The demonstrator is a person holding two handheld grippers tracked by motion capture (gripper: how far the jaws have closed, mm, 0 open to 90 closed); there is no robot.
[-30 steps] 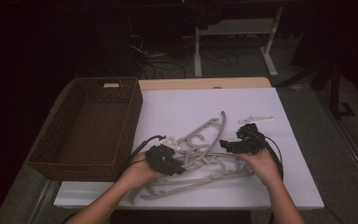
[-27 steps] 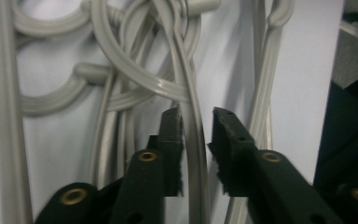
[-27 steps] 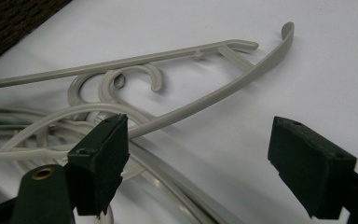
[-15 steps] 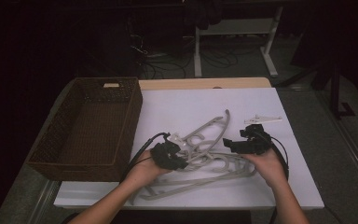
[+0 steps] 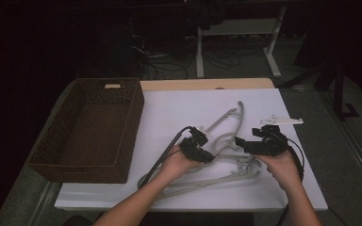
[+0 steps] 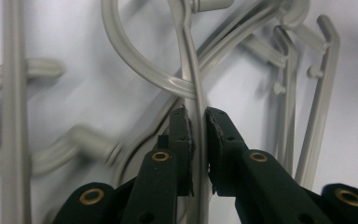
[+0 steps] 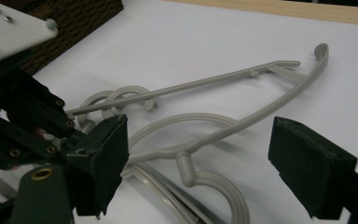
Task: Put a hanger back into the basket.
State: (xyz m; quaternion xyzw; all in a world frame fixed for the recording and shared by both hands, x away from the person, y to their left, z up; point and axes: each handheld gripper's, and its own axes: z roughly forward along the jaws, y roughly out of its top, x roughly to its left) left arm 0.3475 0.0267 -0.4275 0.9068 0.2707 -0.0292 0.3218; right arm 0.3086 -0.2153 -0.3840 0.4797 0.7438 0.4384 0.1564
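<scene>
Pile of pale grey plastic clothes hangers on white-covered table, right of dark brown woven wicker basket. Left tool at pile's left edge, jaws just reopening slightly, pads clamping thin grey hanger rod. Right tool over pile's right side, jaws spread wide, gripping nothing.

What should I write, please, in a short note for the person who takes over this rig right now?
Left gripper: jaws have just been opening a little, but remain pinched on a thin bar of one grey hanger.
Right gripper: open, holding nothing, above the hangers.
Things: a tangled pile of hangers lies on the white sheet; the basket stands at the left, with no hanger seen in it.
Done: one hanger gripped.
Left: probably pull it free and move each hanger into the basket.
</scene>
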